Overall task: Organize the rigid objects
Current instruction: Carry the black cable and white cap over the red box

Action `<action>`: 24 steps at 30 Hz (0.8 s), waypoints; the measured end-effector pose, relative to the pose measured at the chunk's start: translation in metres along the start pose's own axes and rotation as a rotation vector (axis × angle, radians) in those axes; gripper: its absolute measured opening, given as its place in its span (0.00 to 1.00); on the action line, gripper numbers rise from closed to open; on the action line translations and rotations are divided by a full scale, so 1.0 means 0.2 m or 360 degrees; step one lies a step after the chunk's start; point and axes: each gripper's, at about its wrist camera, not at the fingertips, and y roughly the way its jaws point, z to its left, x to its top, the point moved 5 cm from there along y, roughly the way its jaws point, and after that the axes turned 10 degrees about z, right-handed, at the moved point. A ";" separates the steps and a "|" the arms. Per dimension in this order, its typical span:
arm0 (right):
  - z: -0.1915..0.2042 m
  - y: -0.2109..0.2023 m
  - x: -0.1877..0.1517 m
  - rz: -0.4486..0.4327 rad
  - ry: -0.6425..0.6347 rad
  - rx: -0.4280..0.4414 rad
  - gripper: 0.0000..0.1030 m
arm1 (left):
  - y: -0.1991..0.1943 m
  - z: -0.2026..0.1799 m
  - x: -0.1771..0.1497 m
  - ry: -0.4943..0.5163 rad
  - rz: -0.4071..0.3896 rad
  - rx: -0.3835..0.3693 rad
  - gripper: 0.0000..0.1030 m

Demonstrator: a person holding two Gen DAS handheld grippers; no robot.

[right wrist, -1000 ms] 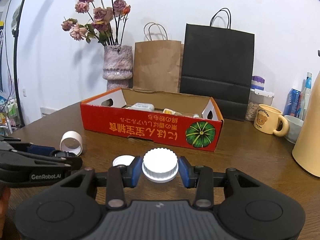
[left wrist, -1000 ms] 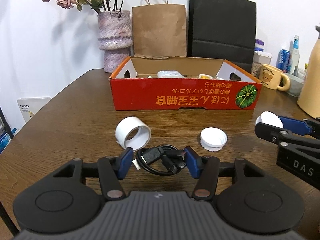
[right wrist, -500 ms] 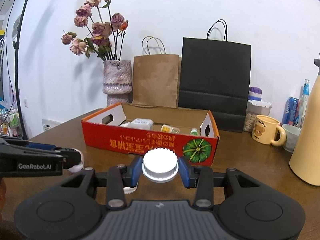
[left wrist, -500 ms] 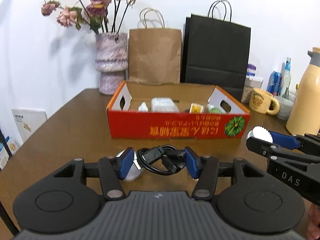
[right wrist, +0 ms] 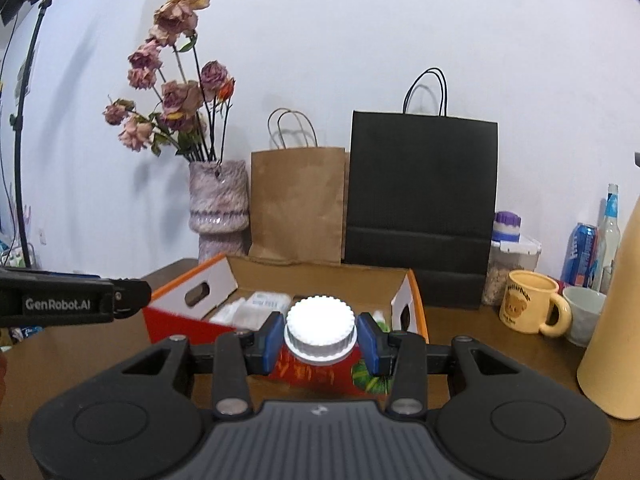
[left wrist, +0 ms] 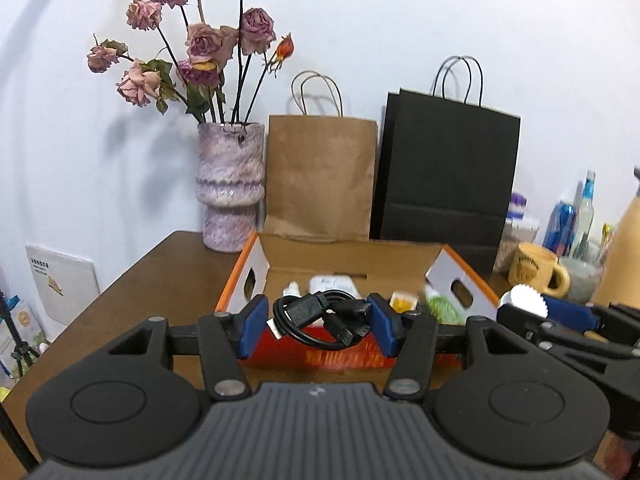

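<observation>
My left gripper (left wrist: pixel 320 322) is shut on a coiled black cable (left wrist: pixel 320 316), held in the air just in front of the red cardboard box (left wrist: pixel 344 354). My right gripper (right wrist: pixel 320 336) is shut on a white ridged lid (right wrist: pixel 320 330), raised over the near side of the same box (right wrist: pixel 328 372). Inside the box lie a white packet (left wrist: pixel 330 282), a small bottle and some yellow and green items. In the left wrist view the right gripper with the white lid (left wrist: pixel 522 300) shows at the right. The left gripper's black finger (right wrist: pixel 72 300) reaches in from the left of the right wrist view.
Behind the box stand a purple vase with dried roses (left wrist: pixel 230 184), a brown paper bag (left wrist: pixel 320 176) and a black paper bag (left wrist: pixel 448 172). A yellow mug (right wrist: pixel 528 304), a white cup, cans, a bottle and a tall cream jug (right wrist: pixel 616 320) crowd the right of the brown table (left wrist: pixel 152 284).
Both grippers have risen with their loads and come closer to the box. The white ring and the white lid on the table have dropped out of view below.
</observation>
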 end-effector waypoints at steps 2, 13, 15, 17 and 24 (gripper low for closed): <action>0.00 0.03 0.03 -0.0005 0.0004 -0.0007 0.38 | 0.02 0.01 0.04 -0.0029 -0.0024 0.0002 0.53; -0.04 0.21 0.16 -0.0016 0.0067 -0.0018 0.38 | 0.16 0.01 0.21 -0.0142 -0.0080 0.0019 0.53; -0.05 0.25 0.18 -0.0017 0.0082 -0.0025 0.38 | 0.19 0.01 0.23 -0.0151 -0.0090 0.0031 0.53; -0.06 0.29 0.20 -0.0013 0.0101 -0.0026 0.38 | 0.22 0.01 0.25 -0.0164 -0.0092 0.0037 0.53; -0.07 0.44 0.24 0.0014 0.0120 -0.0030 0.38 | 0.35 0.02 0.30 -0.0177 -0.0073 0.0058 0.53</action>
